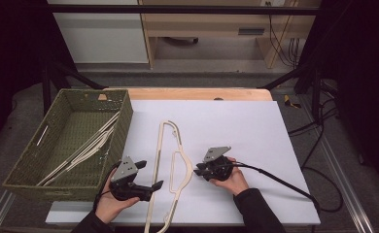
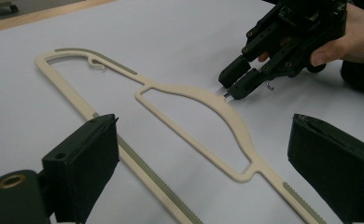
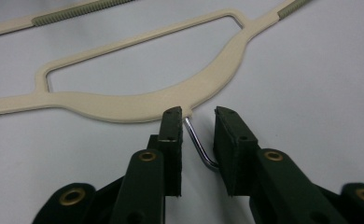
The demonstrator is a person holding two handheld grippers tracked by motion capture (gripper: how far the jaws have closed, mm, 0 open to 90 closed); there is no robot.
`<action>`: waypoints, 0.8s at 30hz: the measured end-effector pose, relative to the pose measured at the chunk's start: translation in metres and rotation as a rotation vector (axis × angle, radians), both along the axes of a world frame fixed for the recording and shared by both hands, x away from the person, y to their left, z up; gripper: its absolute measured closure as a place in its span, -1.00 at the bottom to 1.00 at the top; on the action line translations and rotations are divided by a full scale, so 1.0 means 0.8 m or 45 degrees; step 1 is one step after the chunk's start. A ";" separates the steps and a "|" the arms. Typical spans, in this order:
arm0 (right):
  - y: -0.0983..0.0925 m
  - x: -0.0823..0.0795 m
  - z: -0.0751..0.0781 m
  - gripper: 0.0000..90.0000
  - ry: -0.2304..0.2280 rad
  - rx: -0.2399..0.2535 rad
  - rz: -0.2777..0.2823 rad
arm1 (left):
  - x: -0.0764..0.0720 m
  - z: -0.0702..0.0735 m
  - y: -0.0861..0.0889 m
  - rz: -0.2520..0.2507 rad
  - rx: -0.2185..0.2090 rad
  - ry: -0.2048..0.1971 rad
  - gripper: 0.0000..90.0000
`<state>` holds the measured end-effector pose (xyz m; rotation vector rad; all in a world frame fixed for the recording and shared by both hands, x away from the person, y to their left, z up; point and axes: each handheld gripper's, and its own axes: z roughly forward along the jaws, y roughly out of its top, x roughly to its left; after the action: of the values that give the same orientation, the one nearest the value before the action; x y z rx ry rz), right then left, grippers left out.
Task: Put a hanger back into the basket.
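At lower centre of the high view, our right gripper (image 1: 198, 168), narrowed, straddles the hanger (image 1: 170, 165) hook (image 3: 198, 143); left gripper (image 1: 151, 174) wide.

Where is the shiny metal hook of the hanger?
In the right gripper view, the metal hook sits low in the middle, between the jaws of the right tool, sticking out from the cream hanger lying on the white table.

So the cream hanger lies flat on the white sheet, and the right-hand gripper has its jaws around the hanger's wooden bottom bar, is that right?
Not quite. The right gripper has its jaws around the metal hook, not a bottom bar, as the right gripper view shows. The rest holds: the cream hanger lies flat on the white sheet.
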<state>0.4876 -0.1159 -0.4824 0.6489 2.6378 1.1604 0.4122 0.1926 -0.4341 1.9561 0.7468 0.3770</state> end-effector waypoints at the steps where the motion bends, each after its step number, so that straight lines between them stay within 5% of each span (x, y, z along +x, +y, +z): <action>1: 0.001 0.000 0.000 0.76 -0.003 -0.008 0.011 | 0.000 0.000 0.000 -0.001 -0.002 -0.001 -0.80; 10: 0.001 -0.006 0.007 0.97 0.052 -0.051 0.061 | 0.000 0.000 -0.001 0.000 0.007 -0.002 -0.80; 19: -0.004 -0.020 0.003 0.82 0.092 -0.003 0.067 | -0.003 -0.001 -0.003 -0.010 0.014 -0.004 -0.80; 24: -0.003 -0.025 0.001 0.94 0.012 -0.024 0.105 | -0.004 0.000 -0.008 -0.023 0.016 0.001 -0.80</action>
<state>0.4679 -0.1183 -0.4818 0.5490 2.7036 1.1554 0.4093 0.1860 -0.4343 1.9737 0.7282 0.3706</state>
